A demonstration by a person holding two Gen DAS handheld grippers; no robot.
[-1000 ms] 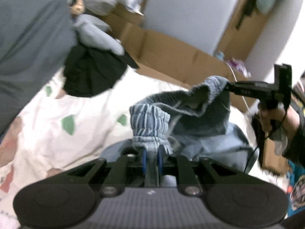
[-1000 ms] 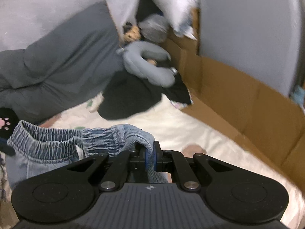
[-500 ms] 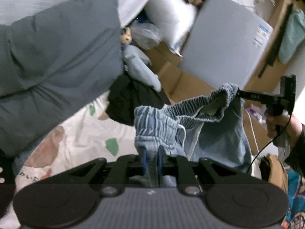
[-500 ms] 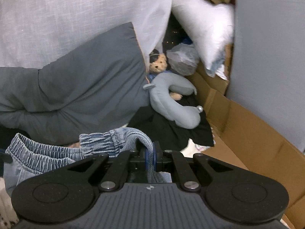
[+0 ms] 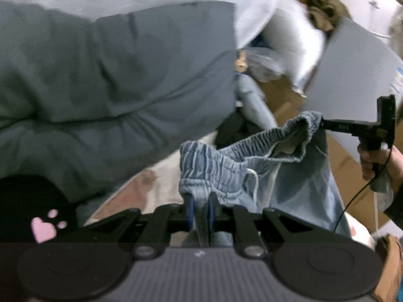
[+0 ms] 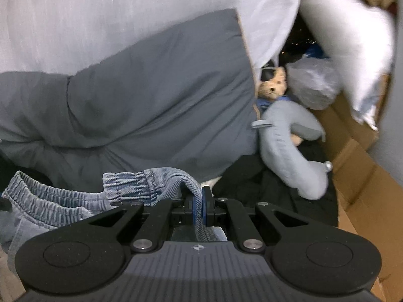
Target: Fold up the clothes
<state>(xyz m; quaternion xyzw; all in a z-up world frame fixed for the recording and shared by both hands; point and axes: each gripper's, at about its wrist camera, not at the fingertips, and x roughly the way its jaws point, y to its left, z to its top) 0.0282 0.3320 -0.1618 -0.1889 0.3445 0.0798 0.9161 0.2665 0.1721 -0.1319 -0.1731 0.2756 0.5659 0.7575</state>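
We hold a pair of light-blue denim shorts (image 5: 254,166) by the elasticated waistband, raised clear of the bed; the waistband stretches between our two grippers and the fabric hangs below it.

Left wrist view, left to right: a black item with a pink paw print (image 5: 44,226) sits at the lower left; a large grey duvet (image 5: 113,88) fills the left half; a patterned white bedsheet (image 5: 141,188) shows beneath it. The left gripper (image 5: 200,210) sits at bottom centre; its blue-padded fingers are pressed together on a gathered fold of the waistband. A white drawstring (image 5: 254,183) hangs from the band. At the right, the right gripper (image 5: 325,125) pinches the far end of the waistband; a hand (image 5: 375,161) grips its handle, and a black cable (image 5: 357,196) drops from it.

Right wrist view, left to right: the free part of the waistband (image 6: 45,196) lies at the lower left; the grey duvet rises behind it against a white curtain (image 6: 126,12). The right gripper's fingers are clamped on the denim at bottom centre, with fabric passing down between the pads. Further right, a teddy bear (image 6: 273,88) sits beside a grey neck pillow (image 6: 289,146); black clothing (image 6: 277,196) lies under the pillow. A white pillow (image 6: 352,45) and brown cardboard (image 6: 365,181) occupy the right edge.
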